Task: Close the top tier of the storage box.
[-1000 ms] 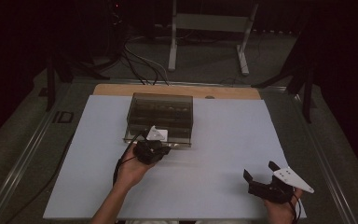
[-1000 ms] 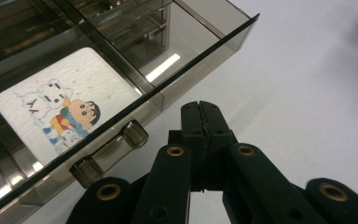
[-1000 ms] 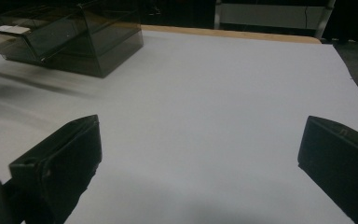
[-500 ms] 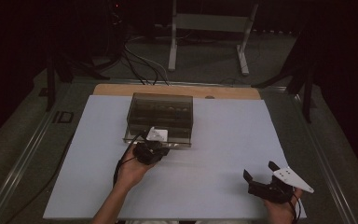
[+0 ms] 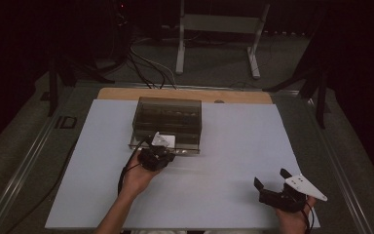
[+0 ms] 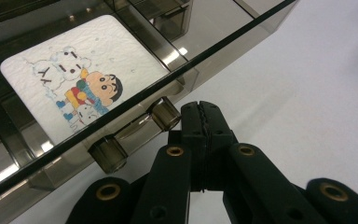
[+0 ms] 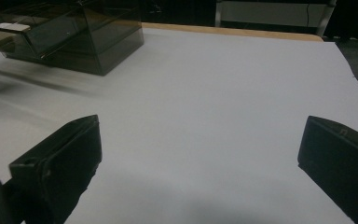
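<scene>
A smoky see-through drawer box (image 5: 168, 119) stands in the middle of the white mat. Its low front drawer (image 6: 42, 140) sticks out a little and holds a white card with a cartoon drawing (image 6: 81, 74), the same card (image 5: 164, 140) that shows in the high view. My left gripper (image 5: 157, 155) is at the drawer's front, its jaws shut with nothing between them. Its tips (image 6: 204, 116) sit just right of a round handle post (image 6: 165, 114); a second post (image 6: 108, 154) lies to the left. My right gripper (image 5: 271, 181) rests open near the mat's front right corner, pointing at bare mat (image 7: 205, 116).
The white mat (image 5: 243, 141) lies on a wooden board (image 5: 126, 92) inside a metal-framed table. In the right gripper view the box (image 7: 74, 32) stands far off at upper left. A metal stand (image 5: 219, 29) and cables (image 5: 146, 63) are behind the table.
</scene>
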The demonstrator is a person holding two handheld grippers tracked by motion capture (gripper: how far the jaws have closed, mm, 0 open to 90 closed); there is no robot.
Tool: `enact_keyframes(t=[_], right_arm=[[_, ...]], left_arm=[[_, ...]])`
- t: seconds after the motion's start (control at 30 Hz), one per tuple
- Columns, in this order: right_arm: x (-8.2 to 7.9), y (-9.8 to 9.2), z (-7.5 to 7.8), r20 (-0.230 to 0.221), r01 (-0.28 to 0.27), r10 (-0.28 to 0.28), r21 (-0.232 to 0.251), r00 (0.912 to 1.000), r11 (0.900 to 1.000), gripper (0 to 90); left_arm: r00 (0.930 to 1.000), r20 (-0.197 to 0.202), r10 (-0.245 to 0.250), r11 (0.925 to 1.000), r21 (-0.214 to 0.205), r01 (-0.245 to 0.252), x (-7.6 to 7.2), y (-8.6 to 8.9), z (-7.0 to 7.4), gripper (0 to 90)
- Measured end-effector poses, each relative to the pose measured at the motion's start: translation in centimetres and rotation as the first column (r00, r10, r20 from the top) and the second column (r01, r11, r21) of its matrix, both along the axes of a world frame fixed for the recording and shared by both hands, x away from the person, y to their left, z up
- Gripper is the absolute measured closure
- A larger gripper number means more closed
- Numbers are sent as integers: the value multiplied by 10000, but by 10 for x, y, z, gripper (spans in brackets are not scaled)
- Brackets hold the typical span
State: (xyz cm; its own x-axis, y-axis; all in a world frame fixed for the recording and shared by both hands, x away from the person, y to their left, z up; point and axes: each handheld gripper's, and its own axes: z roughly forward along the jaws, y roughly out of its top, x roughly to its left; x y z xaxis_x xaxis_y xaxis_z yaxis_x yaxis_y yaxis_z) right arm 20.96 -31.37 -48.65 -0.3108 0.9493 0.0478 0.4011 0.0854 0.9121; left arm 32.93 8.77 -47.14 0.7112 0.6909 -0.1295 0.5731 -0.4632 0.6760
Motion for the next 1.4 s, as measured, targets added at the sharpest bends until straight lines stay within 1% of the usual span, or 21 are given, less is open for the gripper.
enact_keyframes(t=[0.4, 0.77, 0.83, 0.9, 0.93, 1.07, 1.4], right_arm=[[0, 0, 0, 0, 15, -15, -8, 10000, 10000, 0], [0, 0, 0, -19, 56, -56, -6, 10000, 10000, 0], [0, 0, 0, -23, 58, -58, -11, 10000, 10000, 0], [0, 0, 0, -17, 62, -62, -4, 10000, 10000, 0], [0, 0, 0, -21, 58, -58, -7, 10000, 10000, 0], [0, 0, 0, -16, 51, -51, -13, 10000, 10000, 0], [0, 0, 0, -41, 44, -44, -28, 10000, 10000, 0]], left_arm=[[10000, 36, 1, 10000, 6, -1, -1, 1, 0, 900], [10000, 17, 38, 10000, -22, -38, 3, -3, -1, 900], [10000, 49, 65, 10000, -51, -65, 4, -4, 0, 900], [9999, 75, 100, 9999, 18, -101, 5, -5, 0, 900], [9999, 46, 131, 9999, -65, -131, 5, -5, 0, 900], [9998, 63, 202, 9998, -80, -202, 7, -5, 0, 900], [9991, 113, 403, 9992, -37, -403, 13, -6, 3, 900]])
